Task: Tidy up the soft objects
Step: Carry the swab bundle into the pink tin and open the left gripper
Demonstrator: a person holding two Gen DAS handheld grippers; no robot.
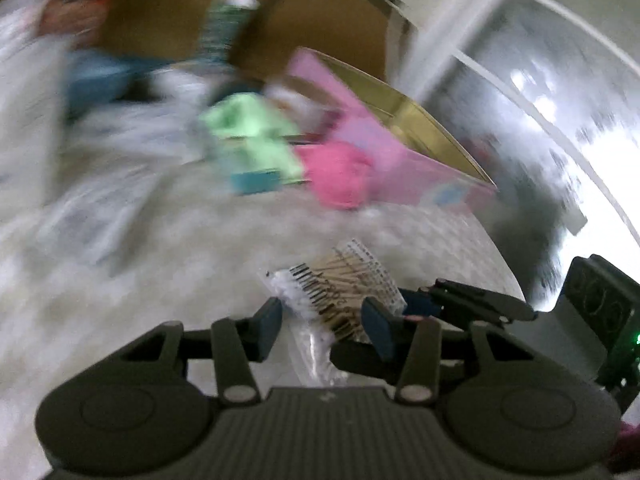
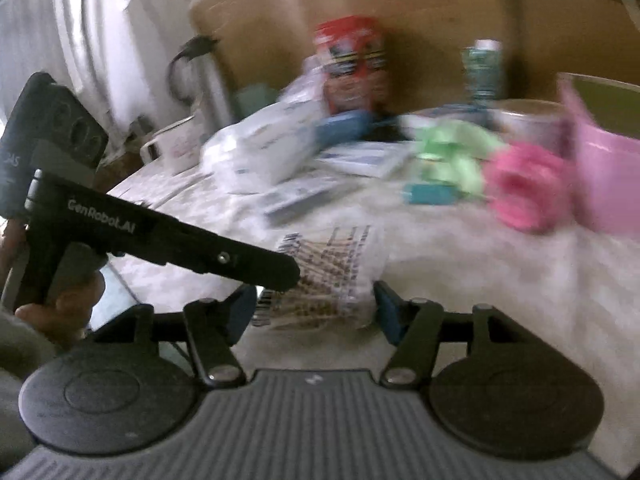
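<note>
Both views are smeared with blur, but I've got the clear packet of hair grips (image 1: 340, 288) right in front of me on the worktop (image 1: 180, 280), close to its near edge. Left hand-held gripper (image 1: 326, 322): jaws apart, the packet lying between the blue pads, and I can't tell whether they're pressing on it. Right hand-held gripper (image 2: 314, 312): jaws spread wide, the same packet (image 2: 328, 276) between them, pads clear of it. The right view gives me what the left can't: the left tool from the side, a hand (image 2: 60, 304) wrapped round its grip, plus a white mug (image 2: 182, 144) and a steel flask (image 2: 208, 88) toward the far left corner. Only the left view shows the gold inside of the pink box (image 1: 404, 160) at the right edge. Green cloth (image 1: 256, 136) and pink soft bundle (image 1: 340, 176) lie mid-worktop, beside that box.
</note>
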